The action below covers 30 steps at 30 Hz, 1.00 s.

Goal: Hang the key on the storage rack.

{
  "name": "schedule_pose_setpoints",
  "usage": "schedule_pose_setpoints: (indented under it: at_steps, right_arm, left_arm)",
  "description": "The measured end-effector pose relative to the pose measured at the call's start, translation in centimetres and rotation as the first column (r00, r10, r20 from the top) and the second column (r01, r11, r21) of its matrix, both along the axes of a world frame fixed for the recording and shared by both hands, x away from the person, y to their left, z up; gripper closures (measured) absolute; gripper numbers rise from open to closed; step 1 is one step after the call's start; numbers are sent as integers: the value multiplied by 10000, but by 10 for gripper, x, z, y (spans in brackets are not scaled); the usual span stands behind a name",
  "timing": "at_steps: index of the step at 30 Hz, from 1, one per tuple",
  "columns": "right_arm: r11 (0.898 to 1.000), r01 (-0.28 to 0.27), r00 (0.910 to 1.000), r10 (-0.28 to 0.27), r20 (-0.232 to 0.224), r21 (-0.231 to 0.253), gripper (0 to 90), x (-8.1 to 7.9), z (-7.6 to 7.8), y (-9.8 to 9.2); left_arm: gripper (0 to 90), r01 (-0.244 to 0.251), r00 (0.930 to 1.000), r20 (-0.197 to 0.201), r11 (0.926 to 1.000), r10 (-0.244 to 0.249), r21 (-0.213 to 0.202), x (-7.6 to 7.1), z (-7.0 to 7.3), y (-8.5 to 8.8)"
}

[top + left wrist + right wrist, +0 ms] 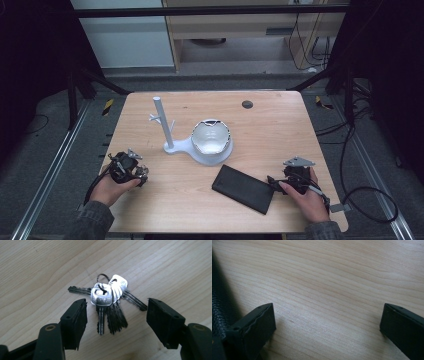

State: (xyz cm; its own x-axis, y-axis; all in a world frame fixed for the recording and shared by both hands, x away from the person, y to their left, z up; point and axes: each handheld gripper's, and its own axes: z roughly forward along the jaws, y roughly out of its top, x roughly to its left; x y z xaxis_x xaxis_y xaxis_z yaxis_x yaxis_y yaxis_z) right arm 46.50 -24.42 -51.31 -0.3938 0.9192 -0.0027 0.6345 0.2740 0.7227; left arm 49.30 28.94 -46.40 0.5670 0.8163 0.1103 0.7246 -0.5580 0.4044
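While the person's left hand (107, 187) holds the left tongs (116, 315) low over the table (280, 125), a bunch of keys (107, 302) lies flat on the pale wood between the two black jaws, near the table's front left corner. The jaws stand partly apart and touch none of the keys. The keys are silvery metal with dark, toothed blades fanned toward the tongs, all strung on a thin wire ring; the stamped marks on the nearest key head are too blurred to read. The table top is light wood with long, wavy grain and rounded corners.

At the table's middle stands a white plastic stand (170, 140), a plain upright post with short pegs on a flat rounded base, and on that base sits a shiny, faceted bowl (211, 137). A small dark round spot (247, 104) marks the far side of the top. Nearer the front lies a flat black case (243, 188) with a grained, leathery skin, set askew. Just right of it the right tongs (272, 181) rest in the right hand (310, 197), jaws spread wide over bare wood, one of them right beside the case's edge.
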Motion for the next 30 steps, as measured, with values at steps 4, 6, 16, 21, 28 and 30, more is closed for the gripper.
schedule_pose_setpoints:
  at_steps: [4,6,16,21,28,30]
  right_arm:
    - [10000,-32,10000,32,2,2,4,0,0,0]
    - [10000,-32,10000,32,1,6,4,0,0,0]
    - [10000,-23,10000,23,-1,-4,4,0,0,0]
    - [10000,-31,10000,31,18,-14,4,0,0,0]
    - [10000,-23,10000,23,1,-6,4,0,0,0]
    - [10000,-41,10000,41,17,-8,4,0,0,0]
  left_arm:
    - [385,-127,9999,-95,9999,127,35,4,-2,2]
    - [437,-198,9998,-84,9998,198,33,4,-3,3]
    - [530,-251,9995,-221,9994,245,-229,9,-6,3]
    - [626,-329,9979,-584,9968,286,-723,12,-5,8]
    - [807,-90,9985,-549,9991,67,-411,11,-4,3]
    - [810,-77,9985,-548,9995,60,-310,11,-4,2]
